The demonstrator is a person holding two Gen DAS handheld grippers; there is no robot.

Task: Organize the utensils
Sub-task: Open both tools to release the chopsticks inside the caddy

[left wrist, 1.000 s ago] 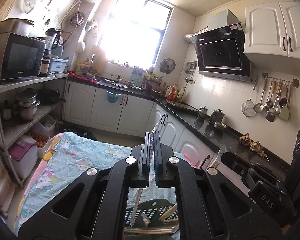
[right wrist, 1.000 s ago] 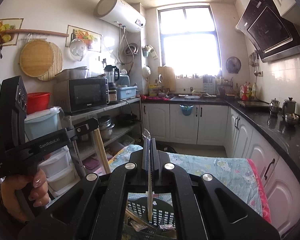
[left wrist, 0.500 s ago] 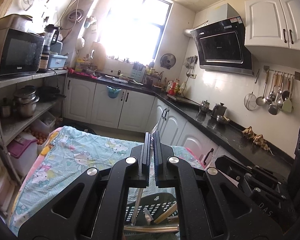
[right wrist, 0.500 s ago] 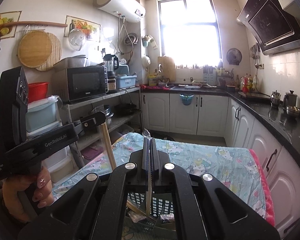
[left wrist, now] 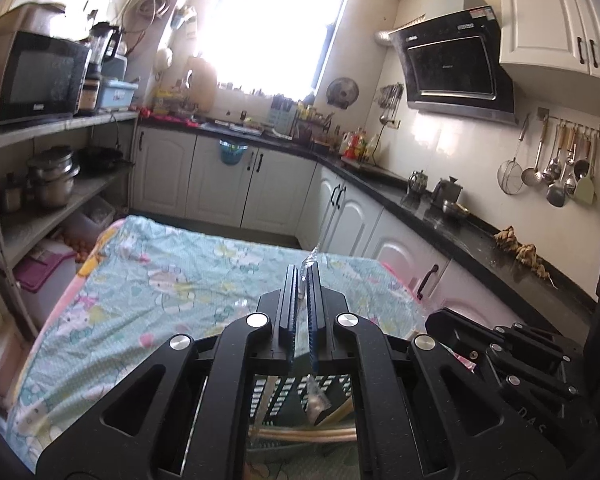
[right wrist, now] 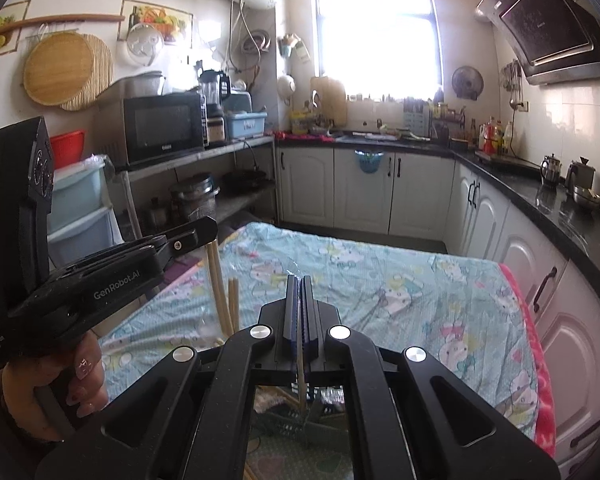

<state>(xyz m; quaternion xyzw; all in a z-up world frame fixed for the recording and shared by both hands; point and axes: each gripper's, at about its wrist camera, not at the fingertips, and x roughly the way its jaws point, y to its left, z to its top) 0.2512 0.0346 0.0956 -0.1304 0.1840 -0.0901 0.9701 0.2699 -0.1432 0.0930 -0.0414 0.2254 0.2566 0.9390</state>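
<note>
My left gripper (left wrist: 300, 276) is shut on a wrapped pair of chopsticks; the clear wrapper tip (left wrist: 310, 258) pokes up above the fingers. In the right wrist view these wooden chopsticks (right wrist: 217, 288) hang down from the left gripper (right wrist: 204, 232), which a hand (right wrist: 60, 392) holds. My right gripper (right wrist: 299, 284) is shut on a single chopstick (right wrist: 301, 378) that hangs down into a dark green slotted basket (right wrist: 288, 420). The basket (left wrist: 276, 396) lies right below both grippers with several chopsticks (left wrist: 304, 434) in it.
The basket sits on a table under a light blue cartoon cloth (right wrist: 400, 280). A black counter (left wrist: 460, 232) with white cabinets runs along the right and back. A shelf rack (right wrist: 204, 200) with a microwave and pots stands to the left.
Both grippers have sunk toward the table and tipped downward, still shut on their chopsticks. The cloth and basket now fill more of each view.
</note>
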